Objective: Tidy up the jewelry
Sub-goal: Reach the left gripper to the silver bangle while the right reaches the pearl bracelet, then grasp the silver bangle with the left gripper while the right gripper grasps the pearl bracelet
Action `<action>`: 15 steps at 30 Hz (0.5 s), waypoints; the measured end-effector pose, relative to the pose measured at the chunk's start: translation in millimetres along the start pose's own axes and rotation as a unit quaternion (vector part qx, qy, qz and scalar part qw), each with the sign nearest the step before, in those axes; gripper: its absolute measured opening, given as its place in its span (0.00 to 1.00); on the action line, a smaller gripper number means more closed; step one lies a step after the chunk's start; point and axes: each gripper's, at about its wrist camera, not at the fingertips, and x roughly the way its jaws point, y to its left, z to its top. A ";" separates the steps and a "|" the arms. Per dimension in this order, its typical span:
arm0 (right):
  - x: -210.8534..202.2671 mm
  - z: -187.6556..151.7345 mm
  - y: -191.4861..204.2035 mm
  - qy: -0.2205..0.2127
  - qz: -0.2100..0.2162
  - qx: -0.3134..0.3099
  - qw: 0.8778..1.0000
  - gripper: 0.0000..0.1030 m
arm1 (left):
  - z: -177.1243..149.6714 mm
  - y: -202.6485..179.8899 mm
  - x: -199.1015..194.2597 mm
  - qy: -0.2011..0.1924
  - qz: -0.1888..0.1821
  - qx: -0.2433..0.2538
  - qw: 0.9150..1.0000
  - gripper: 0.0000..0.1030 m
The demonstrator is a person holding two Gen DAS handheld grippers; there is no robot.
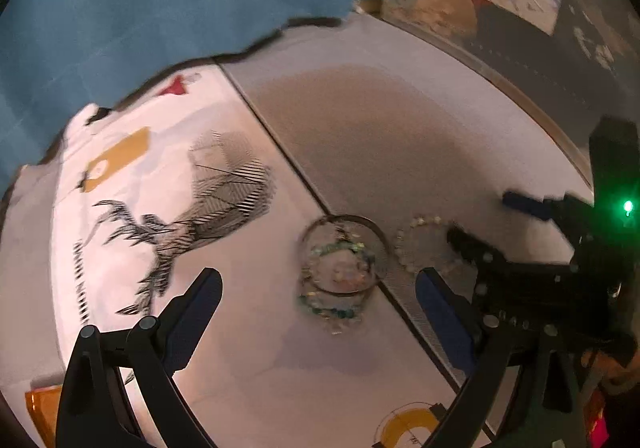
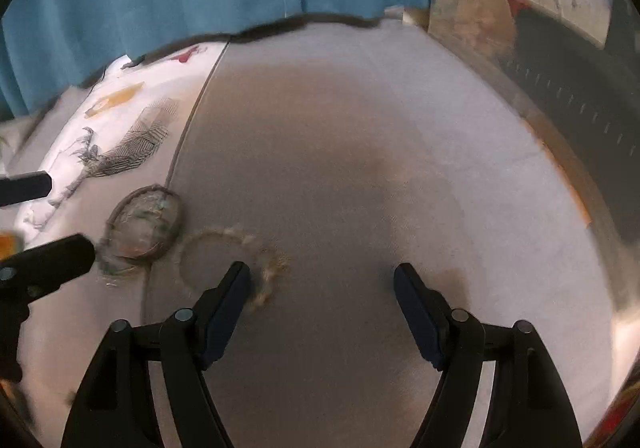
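Bracelets lie in and under your glass dish (image 1: 344, 256); a pale beaded bracelet (image 1: 424, 244) rests beside it. Your left gripper (image 1: 318, 300) and right gripper (image 2: 322, 288) are both spread, holding nothing.

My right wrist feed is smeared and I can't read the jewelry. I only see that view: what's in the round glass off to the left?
Observer: The glass holds a turquoise bead bracelet.
Operator: Is anything loose around it?
Observer: Yes, a second turquoise bracelet lies outside the glass, against its near base.
Operator: And the faint ring by my gripper's left finger?
Observer: That is a pale bead bracelet, a closed loop lying flat on the grey surface, close beside the glass.
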 end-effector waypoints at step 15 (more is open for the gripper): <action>-2.5 -15.4 -64.9 -0.022 -0.020 0.039 0.999 0.77 | 22.5 -10.9 59.1 0.066 -0.014 0.006 0.998 0.92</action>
